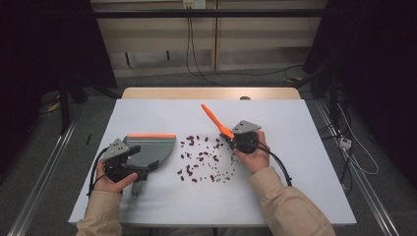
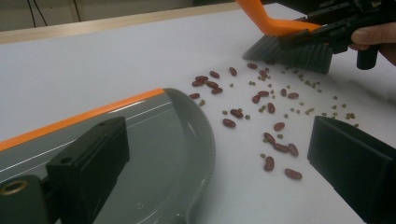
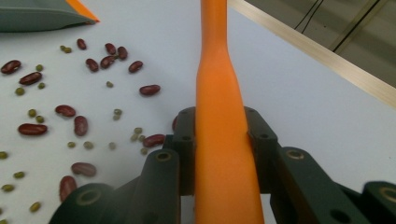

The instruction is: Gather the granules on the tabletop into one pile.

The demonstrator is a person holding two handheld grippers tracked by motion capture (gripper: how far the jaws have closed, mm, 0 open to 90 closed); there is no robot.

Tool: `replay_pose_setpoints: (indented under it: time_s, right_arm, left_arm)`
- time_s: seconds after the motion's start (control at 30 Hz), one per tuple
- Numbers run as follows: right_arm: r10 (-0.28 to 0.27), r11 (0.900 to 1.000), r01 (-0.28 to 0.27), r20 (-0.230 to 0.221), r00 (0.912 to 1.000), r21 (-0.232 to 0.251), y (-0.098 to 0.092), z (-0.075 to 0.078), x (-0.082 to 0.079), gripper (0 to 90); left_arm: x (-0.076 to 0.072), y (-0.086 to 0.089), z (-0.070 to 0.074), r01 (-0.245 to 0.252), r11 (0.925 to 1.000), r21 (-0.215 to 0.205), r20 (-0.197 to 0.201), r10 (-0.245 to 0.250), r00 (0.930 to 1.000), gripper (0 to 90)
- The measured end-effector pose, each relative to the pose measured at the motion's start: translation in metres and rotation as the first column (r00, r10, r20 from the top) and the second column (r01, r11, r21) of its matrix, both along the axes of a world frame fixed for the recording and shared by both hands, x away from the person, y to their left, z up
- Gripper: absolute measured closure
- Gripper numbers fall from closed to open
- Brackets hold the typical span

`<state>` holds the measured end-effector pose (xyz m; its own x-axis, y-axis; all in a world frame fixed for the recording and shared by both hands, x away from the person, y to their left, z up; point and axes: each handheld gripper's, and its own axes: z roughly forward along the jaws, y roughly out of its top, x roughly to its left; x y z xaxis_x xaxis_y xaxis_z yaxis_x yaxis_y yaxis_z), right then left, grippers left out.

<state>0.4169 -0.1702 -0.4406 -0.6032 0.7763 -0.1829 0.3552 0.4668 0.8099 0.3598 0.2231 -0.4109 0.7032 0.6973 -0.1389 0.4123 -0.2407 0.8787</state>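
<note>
Brush handle, orange, is clamped between my right gripper jaws at the beans' right edge, while my left gripper stands wide open over the grey dustpan; I read no writing.

Lab: black curtains, rigged table

Even, soft light falls from overhead onto the white table, which reads bright while the surrounding room sinks into near-black at both sides of the high view. Shadows under the hands are faint and short. The high view is slightly grainy (fine detail smears). In the gripper views, the near black jaws look soft, perhaps out of focus.
</note>
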Motion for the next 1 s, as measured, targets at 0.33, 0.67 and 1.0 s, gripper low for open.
replay_pose_setpoints:
  time_s: [0.33,0.67,1.0]
  right_arm:
    - [0.082,0.996,-0.082,-0.001,0.9966,-0.018,0.011,0.001,-0.014,71.0]
    - [0.132,0.991,-0.132,-0.024,0.9909,0.009,0.014,0.003,-0.021,71.1]
    - [0.179,0.984,-0.178,-0.036,0.9832,0.022,0.023,0.005,-0.031,71.1]
  left_arm:
    - [0.0,0.0,0.001,-0.001,1.0,0.0,0.003,0.001,1.0,5.3]
    - [0.0,0.001,0.002,-0.003,1.0,-0.003,0.006,0.003,1.0,5.4]
    - [-0.001,0.001,0.002,-0.001,1.0,-0.001,0.008,0.001,1.0,5.3]
